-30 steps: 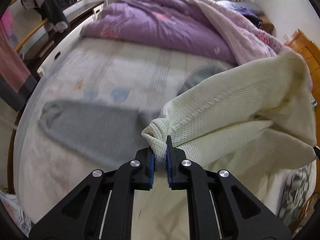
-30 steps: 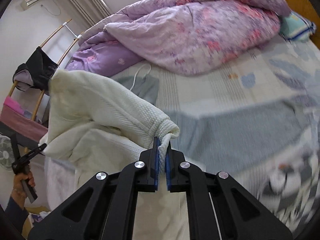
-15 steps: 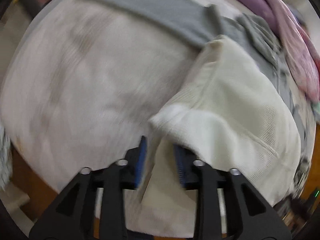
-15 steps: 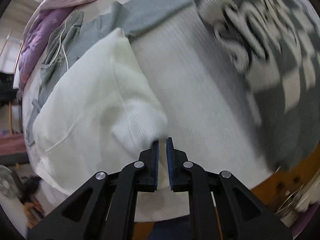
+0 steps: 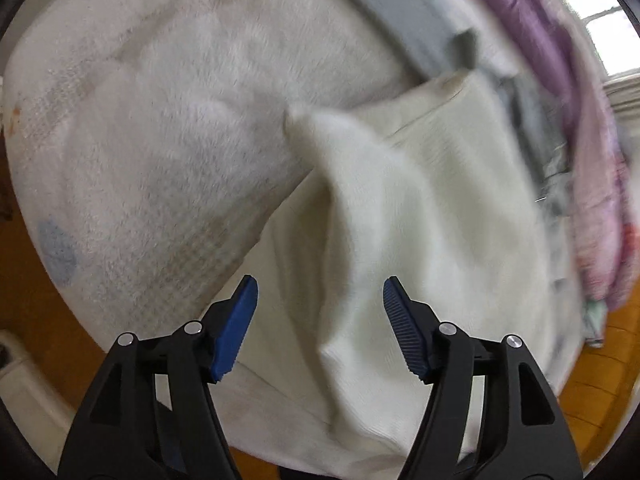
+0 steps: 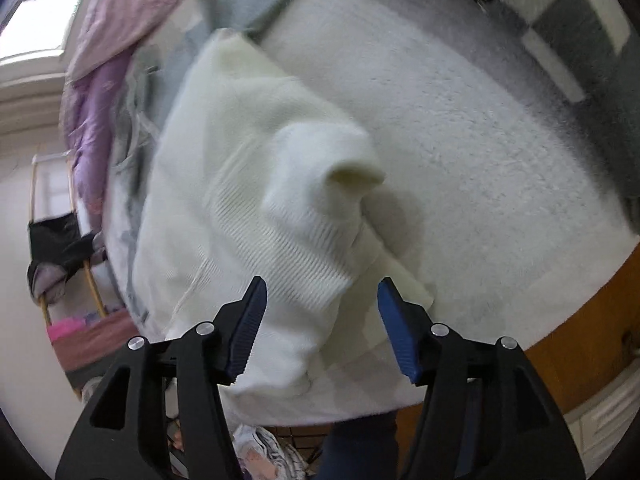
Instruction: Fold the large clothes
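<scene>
A cream knitted sweater lies on the white bed sheet near the bed's front edge; it also shows in the right wrist view. A raised fold of it stands up in front of each gripper. My left gripper is open and empty just above the sweater. My right gripper is open and empty above the sweater's other corner. Both views are blurred by motion.
A grey garment lies farther back on the bed. A purple and pink duvet is heaped at the far side. A grey-and-white checked garment lies at the right. A clothes rack stands beside the bed.
Both grippers lowered the sweater from the air onto the bed, then opened and let go of it. The sweater now rests on the sheet.
</scene>
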`<state>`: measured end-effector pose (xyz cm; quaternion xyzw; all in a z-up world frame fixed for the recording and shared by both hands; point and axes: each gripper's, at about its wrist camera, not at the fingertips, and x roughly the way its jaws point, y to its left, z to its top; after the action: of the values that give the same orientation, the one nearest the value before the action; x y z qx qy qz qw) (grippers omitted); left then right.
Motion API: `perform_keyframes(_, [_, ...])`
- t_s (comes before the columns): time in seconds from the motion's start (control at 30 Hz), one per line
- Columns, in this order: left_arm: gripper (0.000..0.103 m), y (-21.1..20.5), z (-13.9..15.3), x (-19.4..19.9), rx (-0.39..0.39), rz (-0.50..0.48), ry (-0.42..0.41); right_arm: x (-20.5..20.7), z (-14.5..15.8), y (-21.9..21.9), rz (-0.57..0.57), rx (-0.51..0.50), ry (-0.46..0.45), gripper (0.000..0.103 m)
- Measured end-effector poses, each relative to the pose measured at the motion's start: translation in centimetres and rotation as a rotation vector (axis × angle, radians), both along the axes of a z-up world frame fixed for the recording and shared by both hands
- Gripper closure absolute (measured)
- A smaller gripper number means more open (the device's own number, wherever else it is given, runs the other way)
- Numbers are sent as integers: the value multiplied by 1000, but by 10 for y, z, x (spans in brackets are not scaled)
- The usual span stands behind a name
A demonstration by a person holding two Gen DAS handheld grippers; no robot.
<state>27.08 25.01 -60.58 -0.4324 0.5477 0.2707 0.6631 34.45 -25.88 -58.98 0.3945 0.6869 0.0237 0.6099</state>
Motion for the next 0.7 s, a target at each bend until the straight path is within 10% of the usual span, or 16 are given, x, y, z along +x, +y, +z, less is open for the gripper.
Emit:
perform_keyframes(0.1, [42, 0, -8, 8, -14, 18, 4, 14, -4, 12, 46, -10, 5, 71])
perform_keyframes(0.17, [92, 2, -13, 17, -12, -20, 29, 14, -1, 17, 88, -69, 10, 96])
perform_keyframes(0.2, [98, 2, -16, 20, -13, -45, 57, 12, 2, 19, 105, -95, 1, 97])
perform_keyframes(0.7, [93, 1, -32, -4, -35, -214, 87, 1, -21, 48, 269, -424, 24, 95])
